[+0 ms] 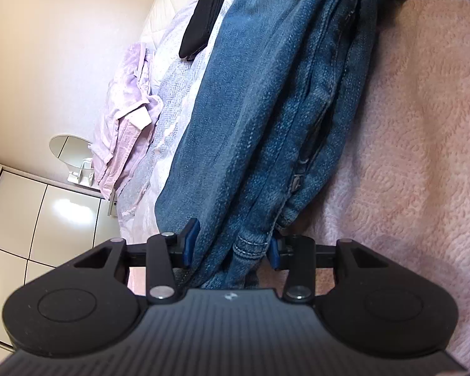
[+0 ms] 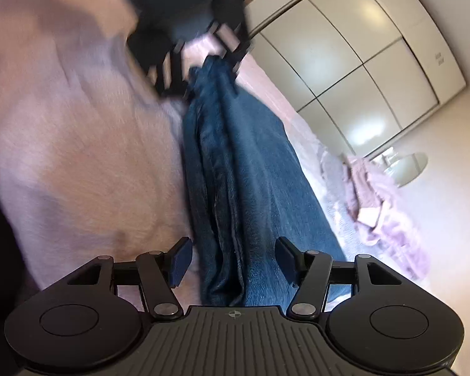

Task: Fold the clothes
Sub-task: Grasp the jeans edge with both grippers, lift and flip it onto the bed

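Blue jeans (image 1: 266,100) lie stretched lengthwise over a pink textured blanket (image 1: 423,156). My left gripper (image 1: 232,246) is shut on the hem end of the jeans, the denim bunched between its blue pads. In the right wrist view the jeans (image 2: 244,172) run away from me toward the left gripper (image 2: 200,59), seen blurred at the far end. My right gripper (image 2: 233,261) has its jaws wide apart around the near end of the jeans, the pads not touching the cloth.
A black garment (image 1: 203,18) and a crumpled lilac garment (image 1: 125,119) lie on the pale quilt (image 1: 172,100) beside the jeans. White wardrobe doors (image 2: 360,72) and a round mirror (image 2: 410,164) stand beyond the bed.
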